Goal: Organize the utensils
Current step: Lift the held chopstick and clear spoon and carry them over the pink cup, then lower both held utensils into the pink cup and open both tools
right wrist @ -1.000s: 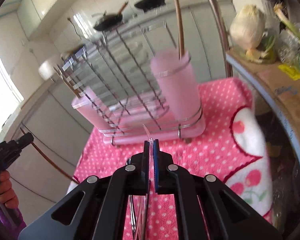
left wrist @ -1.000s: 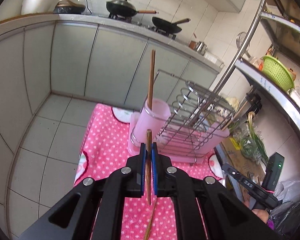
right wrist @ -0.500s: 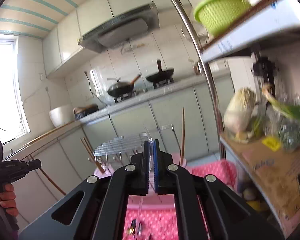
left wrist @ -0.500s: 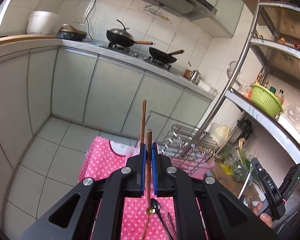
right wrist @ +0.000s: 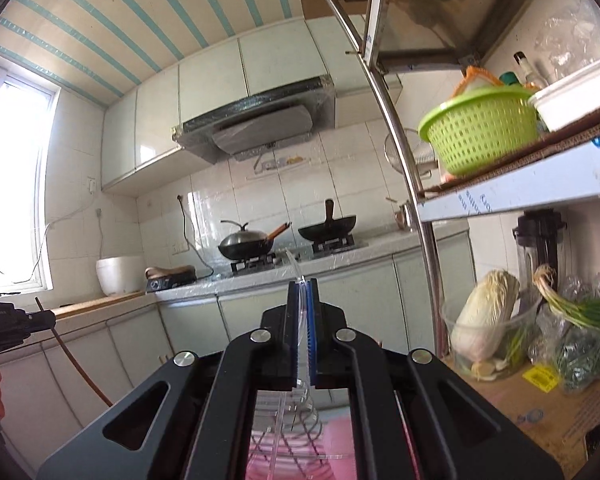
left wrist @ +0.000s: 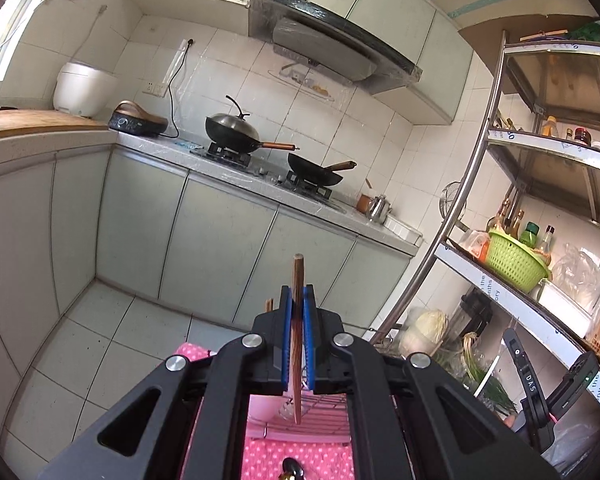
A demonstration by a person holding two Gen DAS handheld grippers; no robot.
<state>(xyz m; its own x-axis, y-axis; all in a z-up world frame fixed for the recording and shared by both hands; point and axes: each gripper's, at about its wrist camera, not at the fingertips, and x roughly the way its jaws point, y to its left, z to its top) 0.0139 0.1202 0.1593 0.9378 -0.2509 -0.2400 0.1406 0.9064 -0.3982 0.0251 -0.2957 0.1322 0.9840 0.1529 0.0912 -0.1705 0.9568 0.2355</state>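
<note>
My left gripper point(left wrist: 297, 300) is shut on a brown wooden chopstick point(left wrist: 297, 276) that stands upright between the blue pads, raised high above the pink dotted cloth point(left wrist: 284, 452). A second chopstick tip point(left wrist: 269, 305) shows just left of the pads. My right gripper point(right wrist: 303, 292) is shut on a clear plastic utensil point(right wrist: 294, 266) whose curved end rises above the pads. Below it, the wire dish rack point(right wrist: 296, 420) on its pink tray shows between the arms. The left gripper and its chopstick point(right wrist: 76, 364) appear at the left edge of the right wrist view.
A metal shelf unit point(left wrist: 452, 236) with a green basket point(left wrist: 514, 258), bottles and vegetables stands to the right. The kitchen counter point(left wrist: 236, 176) with two woks and a rice cooker point(left wrist: 83, 89) runs along the far wall. A dark spoon point(left wrist: 290, 472) lies on the cloth.
Both grippers have lifted and tilted upward, away from the rack and pink cup. The rack has dropped to the bottom of both views. Each grip is unchanged.
</note>
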